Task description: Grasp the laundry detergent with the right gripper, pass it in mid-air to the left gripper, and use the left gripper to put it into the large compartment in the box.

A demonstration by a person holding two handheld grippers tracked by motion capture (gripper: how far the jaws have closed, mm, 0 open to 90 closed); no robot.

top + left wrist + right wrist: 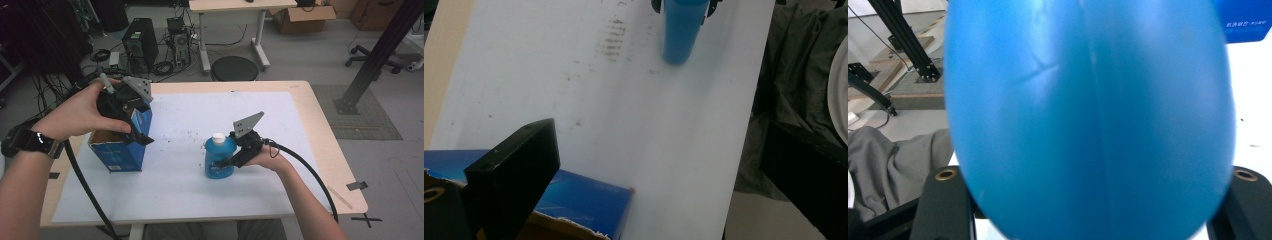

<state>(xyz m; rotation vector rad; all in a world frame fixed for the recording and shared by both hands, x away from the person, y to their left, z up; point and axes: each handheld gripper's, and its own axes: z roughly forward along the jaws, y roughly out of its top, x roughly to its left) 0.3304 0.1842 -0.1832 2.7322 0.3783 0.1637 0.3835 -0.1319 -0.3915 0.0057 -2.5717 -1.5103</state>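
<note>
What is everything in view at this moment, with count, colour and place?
bottle: one, blue with white cap, upright mid-table, between the right jaws.
box: one, blue cardboard, open top, left side of table.
table: one, light wood under a white sheet.
stool: one, black, behind the table.
computer tower: one, black, on floor at back left.
left gripper: one, black, one jaw inside the box's wall, jaws apart.
right gripper: one, black, jaws against the bottle's sides.
</note>
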